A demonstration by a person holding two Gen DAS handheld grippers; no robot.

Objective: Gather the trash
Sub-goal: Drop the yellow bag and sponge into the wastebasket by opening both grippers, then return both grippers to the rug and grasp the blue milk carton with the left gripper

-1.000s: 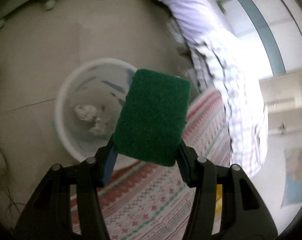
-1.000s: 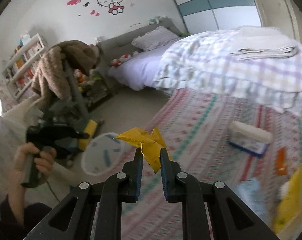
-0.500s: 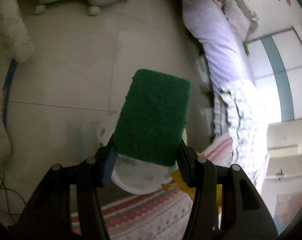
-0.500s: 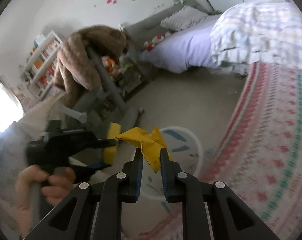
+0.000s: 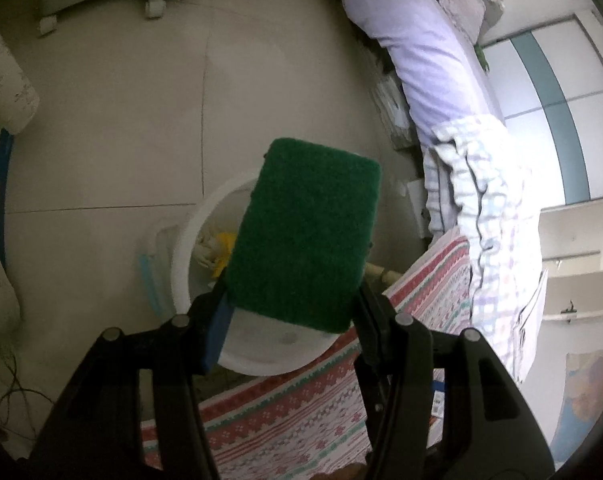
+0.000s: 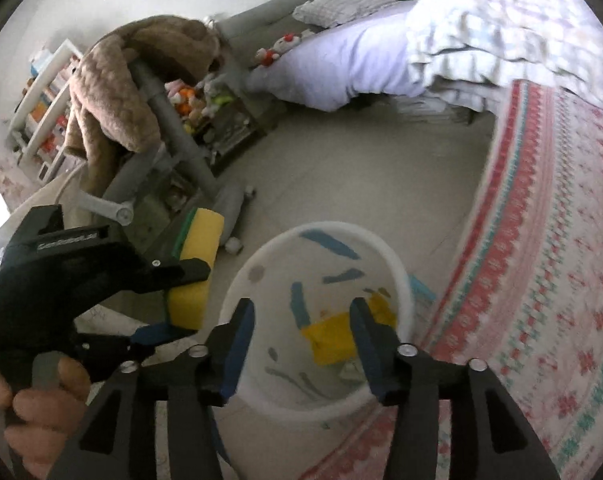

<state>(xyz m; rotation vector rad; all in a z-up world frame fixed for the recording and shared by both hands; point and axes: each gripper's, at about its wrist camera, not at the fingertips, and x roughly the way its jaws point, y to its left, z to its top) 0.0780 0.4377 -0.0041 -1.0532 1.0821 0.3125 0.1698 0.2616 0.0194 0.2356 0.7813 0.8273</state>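
My left gripper [image 5: 291,292] is shut on a sponge [image 5: 305,232] with a green scouring face and a yellow body; in the right wrist view the sponge [image 6: 197,268] is held just left of the white bin [image 6: 397,276]. My right gripper [image 6: 303,312] is open and empty right above the bin. A yellow wrapper [image 6: 331,338] lies inside the bin, with crumpled white paper [image 5: 205,244] beside it. The bin [image 5: 181,248] stands on the floor at the rug's edge, partly hidden by the sponge.
A patterned red and green rug [image 6: 549,264] lies right of the bin. A bed with a checked blanket [image 6: 497,28] stands behind it. A grey wheeled chair [image 6: 169,128] draped with a brown blanket stands left, near a white bookshelf [image 6: 41,96].
My right gripper has moved over the bin and opened; the yellow wrapper has dropped from it into the bin. My left gripper still holds the sponge beside the bin.
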